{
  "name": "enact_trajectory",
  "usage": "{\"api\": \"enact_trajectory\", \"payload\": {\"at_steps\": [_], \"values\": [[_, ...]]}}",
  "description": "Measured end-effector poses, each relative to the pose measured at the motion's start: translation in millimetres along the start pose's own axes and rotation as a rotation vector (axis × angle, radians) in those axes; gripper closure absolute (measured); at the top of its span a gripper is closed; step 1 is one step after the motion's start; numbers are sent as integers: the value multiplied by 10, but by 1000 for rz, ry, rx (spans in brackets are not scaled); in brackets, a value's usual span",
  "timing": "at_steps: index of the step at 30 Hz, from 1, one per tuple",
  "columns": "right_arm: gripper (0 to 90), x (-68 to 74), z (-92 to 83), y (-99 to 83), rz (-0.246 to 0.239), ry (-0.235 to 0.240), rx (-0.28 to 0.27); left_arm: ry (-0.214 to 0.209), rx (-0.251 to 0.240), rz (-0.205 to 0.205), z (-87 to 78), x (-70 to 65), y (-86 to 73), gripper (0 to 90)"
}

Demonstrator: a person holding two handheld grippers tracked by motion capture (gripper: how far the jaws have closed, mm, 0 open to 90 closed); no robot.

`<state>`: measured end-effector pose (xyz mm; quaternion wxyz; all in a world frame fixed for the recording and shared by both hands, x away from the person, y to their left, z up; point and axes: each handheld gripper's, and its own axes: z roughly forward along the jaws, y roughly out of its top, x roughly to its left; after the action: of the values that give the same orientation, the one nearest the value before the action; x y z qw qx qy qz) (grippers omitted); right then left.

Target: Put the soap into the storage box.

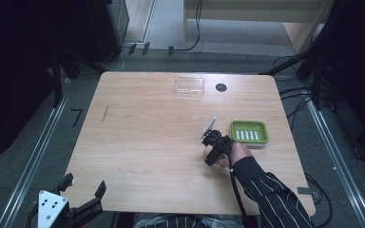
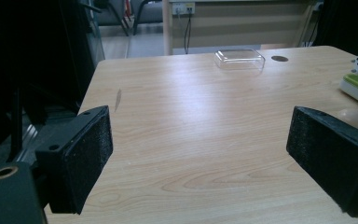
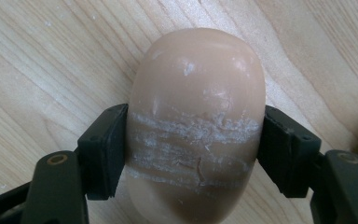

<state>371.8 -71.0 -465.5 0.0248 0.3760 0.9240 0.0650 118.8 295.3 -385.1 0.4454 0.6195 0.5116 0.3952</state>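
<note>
Beside the green dish point(image 1: 249, 131), right tool point(image 3: 193, 154) clamps soap point(image 3: 196, 121); left tool point(image 2: 200, 154) wide.

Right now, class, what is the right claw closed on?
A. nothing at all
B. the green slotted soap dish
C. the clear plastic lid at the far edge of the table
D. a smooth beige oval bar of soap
D: in the right gripper view, the right claw presses its pads against both sides of the smooth beige oval bar of soap, which lies over the light wooden table.
</note>
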Motion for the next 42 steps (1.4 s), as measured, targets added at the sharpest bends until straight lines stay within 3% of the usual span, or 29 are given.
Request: {"api": "enact_trajectory", "payload": {"at_steps": [13, 22, 32, 42], "values": [[330, 8, -7, -3, -3, 2, 19, -2, -2, -2, -2, 0, 0, 72], [331, 11, -60, -24, -79, -1, 23, -2, 0, 0, 6, -7, 5, 72], [331, -4, -174, -72, -114, -15, 10, -3, -1, -2, 4, -5, 4, 72], [331, -104, -301, -156, -133, -25, -8, 0, 3, -1, 10, -9, 8, 72]]}}
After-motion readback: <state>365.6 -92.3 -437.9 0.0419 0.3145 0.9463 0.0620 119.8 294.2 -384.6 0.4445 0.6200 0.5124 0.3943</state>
